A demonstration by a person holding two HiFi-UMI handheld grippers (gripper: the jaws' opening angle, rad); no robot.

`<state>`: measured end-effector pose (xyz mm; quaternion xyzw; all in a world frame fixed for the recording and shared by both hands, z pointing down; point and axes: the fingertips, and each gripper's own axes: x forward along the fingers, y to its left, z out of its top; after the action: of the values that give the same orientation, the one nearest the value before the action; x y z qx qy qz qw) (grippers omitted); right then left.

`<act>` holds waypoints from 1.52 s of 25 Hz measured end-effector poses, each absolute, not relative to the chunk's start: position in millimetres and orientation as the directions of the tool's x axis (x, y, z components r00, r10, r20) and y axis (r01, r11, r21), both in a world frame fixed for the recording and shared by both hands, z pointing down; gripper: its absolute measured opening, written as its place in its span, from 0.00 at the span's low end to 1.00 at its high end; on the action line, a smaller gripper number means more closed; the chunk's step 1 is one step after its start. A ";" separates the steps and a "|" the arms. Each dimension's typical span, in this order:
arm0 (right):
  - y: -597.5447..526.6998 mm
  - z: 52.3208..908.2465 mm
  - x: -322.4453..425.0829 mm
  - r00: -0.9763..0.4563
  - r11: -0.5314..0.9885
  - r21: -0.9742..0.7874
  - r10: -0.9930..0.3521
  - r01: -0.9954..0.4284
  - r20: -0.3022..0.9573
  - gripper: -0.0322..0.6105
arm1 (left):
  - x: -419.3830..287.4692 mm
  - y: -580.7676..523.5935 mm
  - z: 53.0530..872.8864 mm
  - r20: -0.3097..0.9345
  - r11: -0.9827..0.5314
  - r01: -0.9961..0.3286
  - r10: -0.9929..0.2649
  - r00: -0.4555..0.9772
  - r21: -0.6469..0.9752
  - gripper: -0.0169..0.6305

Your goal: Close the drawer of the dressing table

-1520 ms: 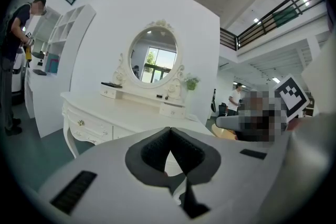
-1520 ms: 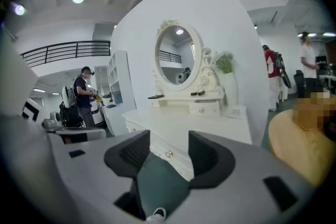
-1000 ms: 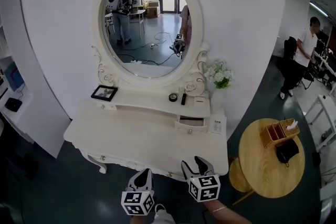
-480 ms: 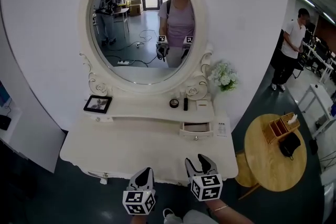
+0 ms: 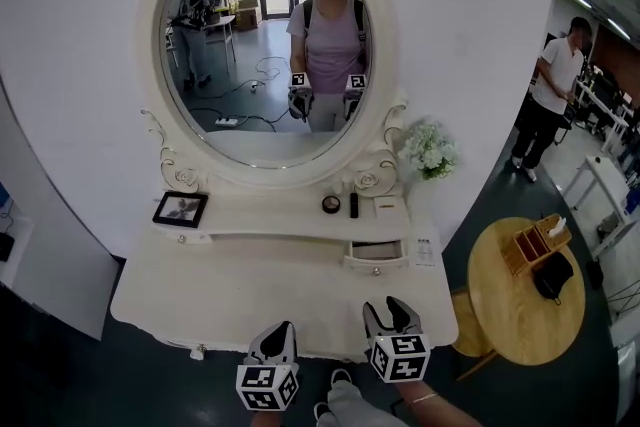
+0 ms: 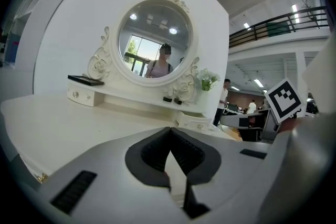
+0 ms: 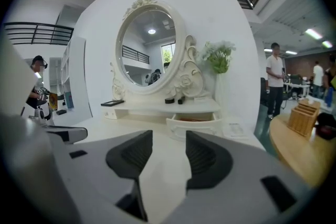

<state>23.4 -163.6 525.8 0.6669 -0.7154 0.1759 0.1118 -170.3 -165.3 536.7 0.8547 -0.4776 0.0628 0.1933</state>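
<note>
The drawer is open, at the table's right, so nothing is done yet. The left gripper is pressed together, empty. The right gripper is spread and empty; its jaws have just been closing a little. Both are well short of the drawer. Its inside is too small to see.

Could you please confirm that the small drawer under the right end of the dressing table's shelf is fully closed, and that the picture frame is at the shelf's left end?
Not quite: the drawer is open, pulled out from under the shelf so that its inside shows, as the right gripper view makes plain. It is under the shelf's right end, and the picture frame is at the left end.
</note>
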 end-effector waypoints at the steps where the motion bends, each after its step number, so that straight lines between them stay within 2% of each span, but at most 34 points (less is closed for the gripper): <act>1: -166.1 526.9 24.7 -0.081 0.044 -0.102 -0.915 -0.994 0.396 0.34 | -169.5 -167.9 536.6 0.292 -0.473 -0.839 -0.790 0.539 0.269 0.03; 11: -189.7 537.3 34.7 -0.047 0.009 -0.092 -0.908 -0.996 0.416 0.33 | -163.3 -191.4 541.0 0.305 -0.487 -0.832 -0.776 0.551 0.265 0.03; 23: -217.8 559.3 61.5 -0.006 -0.032 -0.075 -0.887 -0.997 0.461 0.32 | -123.1 -226.7 554.4 0.328 -0.533 -0.800 -0.730 0.599 0.276 0.03; 38: -250.8 599.4 80.4 -0.012 -0.037 -0.080 -0.844 -0.996 0.537 0.29 | -88.8 -264.2 571.3 0.373 -0.548 -0.789 -0.696 0.614 0.276 0.03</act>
<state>80.4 -250.8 599.4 0.6826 -0.6737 0.2287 0.1667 -88.8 -264.2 571.3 0.8729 -0.4254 0.1104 0.2119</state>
